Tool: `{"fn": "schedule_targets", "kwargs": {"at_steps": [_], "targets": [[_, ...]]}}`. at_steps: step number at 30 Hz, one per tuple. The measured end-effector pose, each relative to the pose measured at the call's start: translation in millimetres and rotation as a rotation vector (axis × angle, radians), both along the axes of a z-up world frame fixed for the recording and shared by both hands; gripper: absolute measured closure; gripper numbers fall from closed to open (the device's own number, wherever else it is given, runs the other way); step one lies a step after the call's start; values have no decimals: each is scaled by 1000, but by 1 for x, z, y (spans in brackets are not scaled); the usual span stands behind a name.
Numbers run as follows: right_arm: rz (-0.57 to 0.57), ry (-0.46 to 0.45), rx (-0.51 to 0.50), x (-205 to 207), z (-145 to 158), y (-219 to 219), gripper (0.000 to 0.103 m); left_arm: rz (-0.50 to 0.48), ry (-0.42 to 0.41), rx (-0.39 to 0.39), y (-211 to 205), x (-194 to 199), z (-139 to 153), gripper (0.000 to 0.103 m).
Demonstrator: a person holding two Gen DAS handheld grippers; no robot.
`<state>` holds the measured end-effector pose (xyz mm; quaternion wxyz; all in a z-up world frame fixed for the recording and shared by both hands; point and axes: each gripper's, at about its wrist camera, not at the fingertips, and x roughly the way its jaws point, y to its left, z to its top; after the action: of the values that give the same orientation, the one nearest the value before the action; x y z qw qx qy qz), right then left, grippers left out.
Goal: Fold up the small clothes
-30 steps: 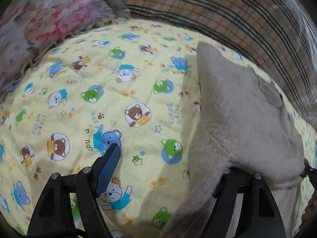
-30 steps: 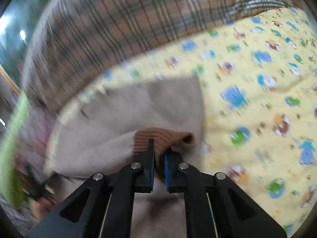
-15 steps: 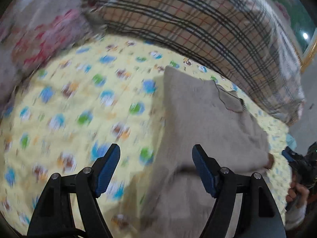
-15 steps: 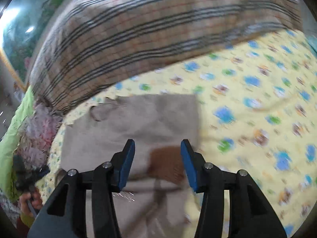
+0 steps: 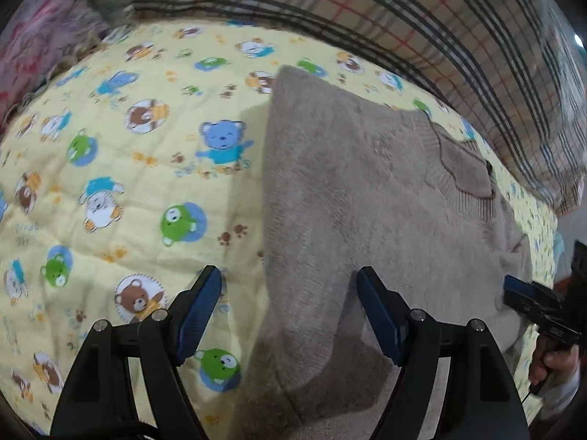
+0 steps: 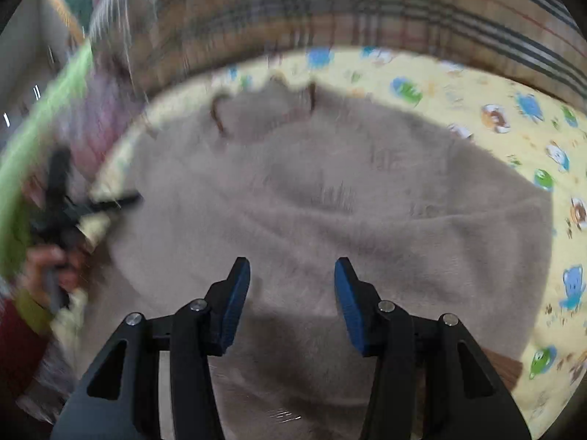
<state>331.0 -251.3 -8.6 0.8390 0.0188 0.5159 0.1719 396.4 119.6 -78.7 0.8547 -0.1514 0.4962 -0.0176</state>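
The left gripper [image 5: 290, 315] hangs with its jaws spread wide and nothing between them, the blue pads empty. Its left pad sits over the printed quilt [image 5: 121, 168], its right pad over the beige sweater [image 5: 367, 201], so the garment's long straight edge runs forward from between the fingers. The right gripper [image 6: 291, 302] is also spread apart and empty, poised above the middle of the sweater [image 6: 330, 201], which fills most of the space ahead of it; whether its pads touch the fabric cannot be told.

The sweater lies flat on the quilt with its ribbed collar [image 5: 458, 176] at the far end, ahead and to the right of the left gripper. The edge by the left gripper looks clean and doubled, which suggests a sleeve or side is already folded in. A brown cuff [image 6: 502, 366] peeks out beside the right gripper's right finger. By my reading the side folds are largely done, and a lengthwise fold, hem toward collar, is left, along with any smoothing.

The surface is a soft yellow quilt printed with cartoon bears, likely a bed. Beyond both grippers lies a plaid blanket [image 5: 403, 18], and a pink floral cloth [image 5: 40, 44] sits far off to the left gripper's left. The right wrist view is motion-blurred.
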Motion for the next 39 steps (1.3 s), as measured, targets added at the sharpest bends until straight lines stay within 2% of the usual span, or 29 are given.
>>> {"fn": "schedule_targets", "kwargs": {"at_steps": [1,2,4,5,7,9,10,13,15,16,18,19,20,23,26,30,33,36,39], "targets": [[25,9,-39,0,-7,8,88,-21,-13,20,-4,0,0,47],[43,12,-82,-1,-12,14,100,-48,-20,-6,-5,1,-1,75],[47,-8,-94,0,-8,18,100,-19,-35,-27,-2,5,3,83],[22,-34,-85,3,-1,16,101,-4,-50,-19,0,6,6,87],[-65,-101,-32,11,18,2,101,29,-88,19,3,7,10,87],[-117,-121,22,19,24,-8,101,21,-57,16,2,12,2,87],[-103,-82,58,23,17,-8,101,13,-59,30,0,13,-1,87],[-90,-11,-63,23,-13,7,99,20,-60,44,-1,14,3,80],[-112,-53,-41,13,-8,2,94,29,-72,29,2,7,10,75],[-150,-63,-4,5,-1,-6,90,32,-75,34,7,1,13,74],[-203,-104,72,-14,15,-20,57,25,-80,26,12,-14,19,68],[-224,-142,122,-31,27,-29,54,19,-78,23,14,-24,21,67],[-244,-172,157,-47,36,-37,52,21,-70,21,17,-36,22,63],[-280,-175,204,-89,49,-55,52,17,-59,-25,28,-79,24,44],[-321,-160,239,-133,52,-66,52,-6,-26,-34,26,-125,19,44],[-334,-123,298,-190,44,-71,52,-23,23,-106,29,-195,10,44],[-330,-79,294,-224,35,-68,52,-30,53,-167,30,-245,4,44],[-329,-50,292,-265,25,-62,52,-40,48,-171,27,-290,3,41],[-333,-43,310,-299,19,-58,52,-72,27,-211,18,-333,0,35]]}}
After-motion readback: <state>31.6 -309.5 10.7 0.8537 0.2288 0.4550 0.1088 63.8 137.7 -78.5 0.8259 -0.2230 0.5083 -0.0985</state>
